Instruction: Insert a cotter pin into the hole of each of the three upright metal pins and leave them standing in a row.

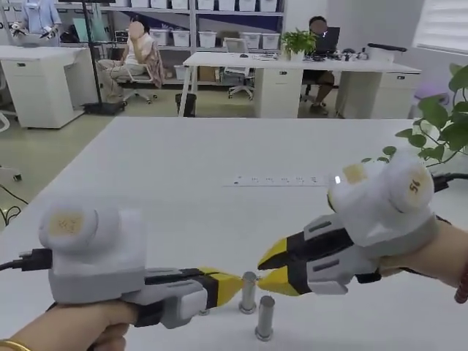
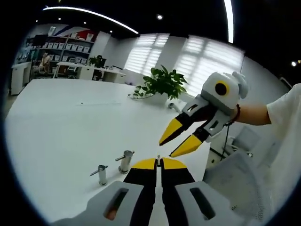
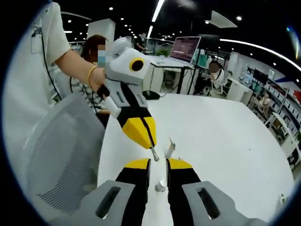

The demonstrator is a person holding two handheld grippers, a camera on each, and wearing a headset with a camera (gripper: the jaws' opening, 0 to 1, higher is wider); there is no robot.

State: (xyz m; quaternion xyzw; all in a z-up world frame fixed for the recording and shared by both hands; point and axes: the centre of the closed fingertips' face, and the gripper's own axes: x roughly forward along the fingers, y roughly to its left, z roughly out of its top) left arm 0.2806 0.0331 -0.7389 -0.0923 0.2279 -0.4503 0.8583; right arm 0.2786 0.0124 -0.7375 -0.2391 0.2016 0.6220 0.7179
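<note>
The head view looks forward and down, close over the white table (image 1: 183, 168). The left gripper view faces the right gripper (image 2: 166, 149), the right gripper view the left gripper (image 3: 150, 145); all share the metal pins (image 1: 248, 291).

1. Head view: the office light is bright and even. The white table (image 1: 183, 168) is nearly washed out, and the window blinds (image 1: 442, 22) glow at far right.
2. The metal pins (image 1: 265, 318) cast only faint, soft shadows at their bases.
3. Left gripper view: the far window blinds (image 2: 188, 61) are blown out, and the ceiling strip lights (image 2: 89, 13) bend into arcs.
4. Right gripper view: the ceiling is dark around a bright strip light (image 3: 157, 9). The near left mesh chair (image 3: 61, 155) is blurred, and straight lines curve at the edges.
</note>
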